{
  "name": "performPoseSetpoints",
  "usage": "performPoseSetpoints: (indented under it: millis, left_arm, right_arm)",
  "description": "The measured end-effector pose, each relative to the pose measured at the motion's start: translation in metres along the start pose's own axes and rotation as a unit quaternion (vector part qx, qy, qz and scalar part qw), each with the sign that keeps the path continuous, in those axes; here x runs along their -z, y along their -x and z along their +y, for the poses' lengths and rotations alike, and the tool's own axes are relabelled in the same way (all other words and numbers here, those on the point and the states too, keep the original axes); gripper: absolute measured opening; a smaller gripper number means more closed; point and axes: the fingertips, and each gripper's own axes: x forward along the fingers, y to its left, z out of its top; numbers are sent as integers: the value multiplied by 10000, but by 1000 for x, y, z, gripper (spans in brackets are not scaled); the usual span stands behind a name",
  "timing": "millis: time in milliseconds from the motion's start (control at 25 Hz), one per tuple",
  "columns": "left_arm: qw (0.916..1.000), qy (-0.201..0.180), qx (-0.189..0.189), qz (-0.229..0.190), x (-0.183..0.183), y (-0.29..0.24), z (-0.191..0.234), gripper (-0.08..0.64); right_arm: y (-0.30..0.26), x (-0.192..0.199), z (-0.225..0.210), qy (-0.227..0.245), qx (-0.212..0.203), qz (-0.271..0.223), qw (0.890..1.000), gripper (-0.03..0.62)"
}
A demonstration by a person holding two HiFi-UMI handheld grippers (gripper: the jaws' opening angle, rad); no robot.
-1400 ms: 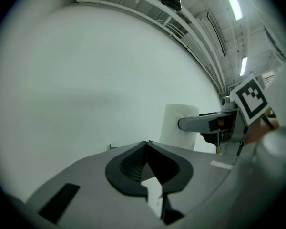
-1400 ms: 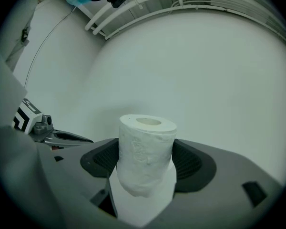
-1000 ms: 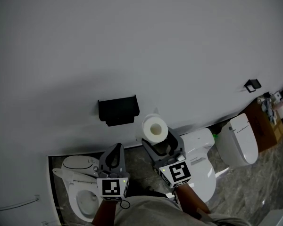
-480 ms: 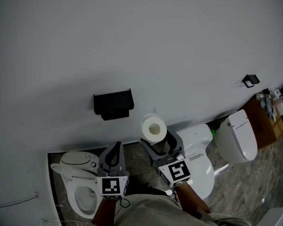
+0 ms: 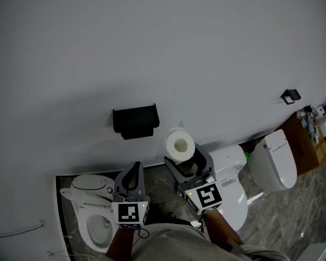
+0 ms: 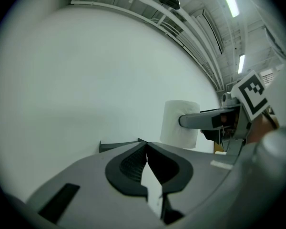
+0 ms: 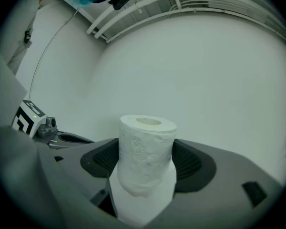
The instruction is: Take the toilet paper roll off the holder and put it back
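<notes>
My right gripper (image 5: 186, 157) is shut on a white toilet paper roll (image 5: 180, 144), which stands upright between its jaws with the core hole facing up (image 7: 147, 161). A black holder (image 5: 135, 121) is fixed to the white wall, up and to the left of the roll and apart from it. My left gripper (image 5: 131, 177) hangs below the holder, its jaws closed together with nothing between them (image 6: 147, 156). From the left gripper view the held roll (image 6: 180, 124) shows to the right, pinched by a grey finger.
A white toilet (image 5: 95, 219) stands at the lower left, another (image 5: 233, 192) under the right gripper, and a third (image 5: 274, 162) farther right. A small black hook (image 5: 289, 96) is on the wall at right. A brown box (image 5: 307, 140) sits at the far right.
The holder and the roll sit slightly higher and farther right in the head view than half a second ago. The roll stays in my right gripper; the left gripper has barely moved.
</notes>
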Motion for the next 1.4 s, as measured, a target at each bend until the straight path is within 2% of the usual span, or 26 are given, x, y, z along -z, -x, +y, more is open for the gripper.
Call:
performPoseSetpoints:
  millis: [280,440,640,800,1040,1200,1400]
  left_arm:
    - [9995,-142,-266,-126,-12,-4,43,12]
    - [9984,-289,-445,-182,-15,15,57,12]
    - [9967,-96,-736,-334,-19,4,107,12]
    - [9947,90,-931,-420,-22,5,131,12]
    - [9924,-1,-1173,-361,-22,10,167,12]
    - [9889,185,-1375,-534,-26,16,190,12]
    - [9887,248,-1405,-463,-13,16,217,12]
  right_arm:
    - [-33,-37,3,241,-73,-275,9993,336]
    - [-32,-64,9,249,-147,-538,9981,336]
    - [-79,-82,20,344,-303,-632,9969,336]
    - [-104,-94,36,407,-491,-689,9956,336]
    - [-140,-105,56,493,-739,-717,9935,336]
    - [-160,-108,67,528,-811,-734,9926,336]
    - [-186,-98,79,550,-782,-608,9936,336]
